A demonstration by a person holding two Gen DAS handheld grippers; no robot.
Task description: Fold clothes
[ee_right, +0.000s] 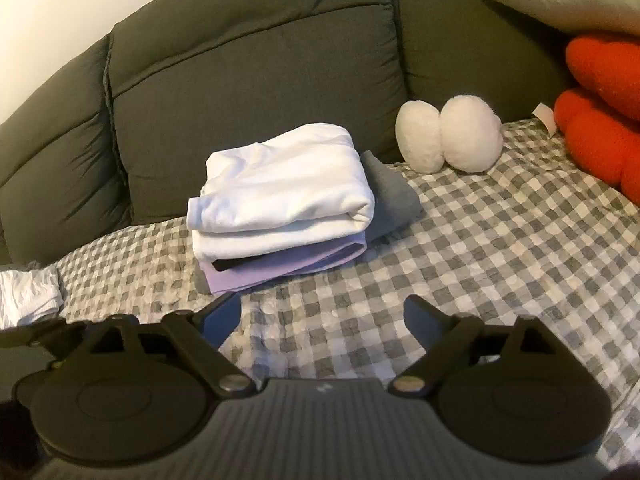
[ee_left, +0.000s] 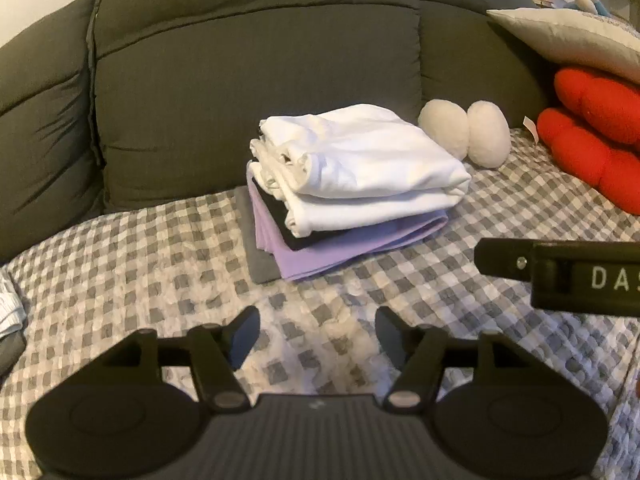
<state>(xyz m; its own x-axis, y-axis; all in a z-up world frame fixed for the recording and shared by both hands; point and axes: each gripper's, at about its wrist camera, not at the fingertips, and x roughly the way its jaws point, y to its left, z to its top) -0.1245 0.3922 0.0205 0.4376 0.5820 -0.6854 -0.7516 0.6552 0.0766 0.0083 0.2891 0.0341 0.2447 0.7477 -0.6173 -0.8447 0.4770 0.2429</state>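
A stack of folded clothes rests on the checked cover by the sofa back: white garments on top, a black and a lilac piece below, a grey one at the bottom. The right wrist view shows the same stack, with the grey piece sticking out on its right. My left gripper is open, short of the stack, nothing between its fingers. My right gripper is open wide, also short of the stack and empty. In the left wrist view the right gripper's body juts in from the right.
A grey-and-white checked cover lies over the seat of a dark grey sofa. Two white plush balls, red cushions and a pale pillow crowd the right. A crumpled white cloth lies at the left edge.
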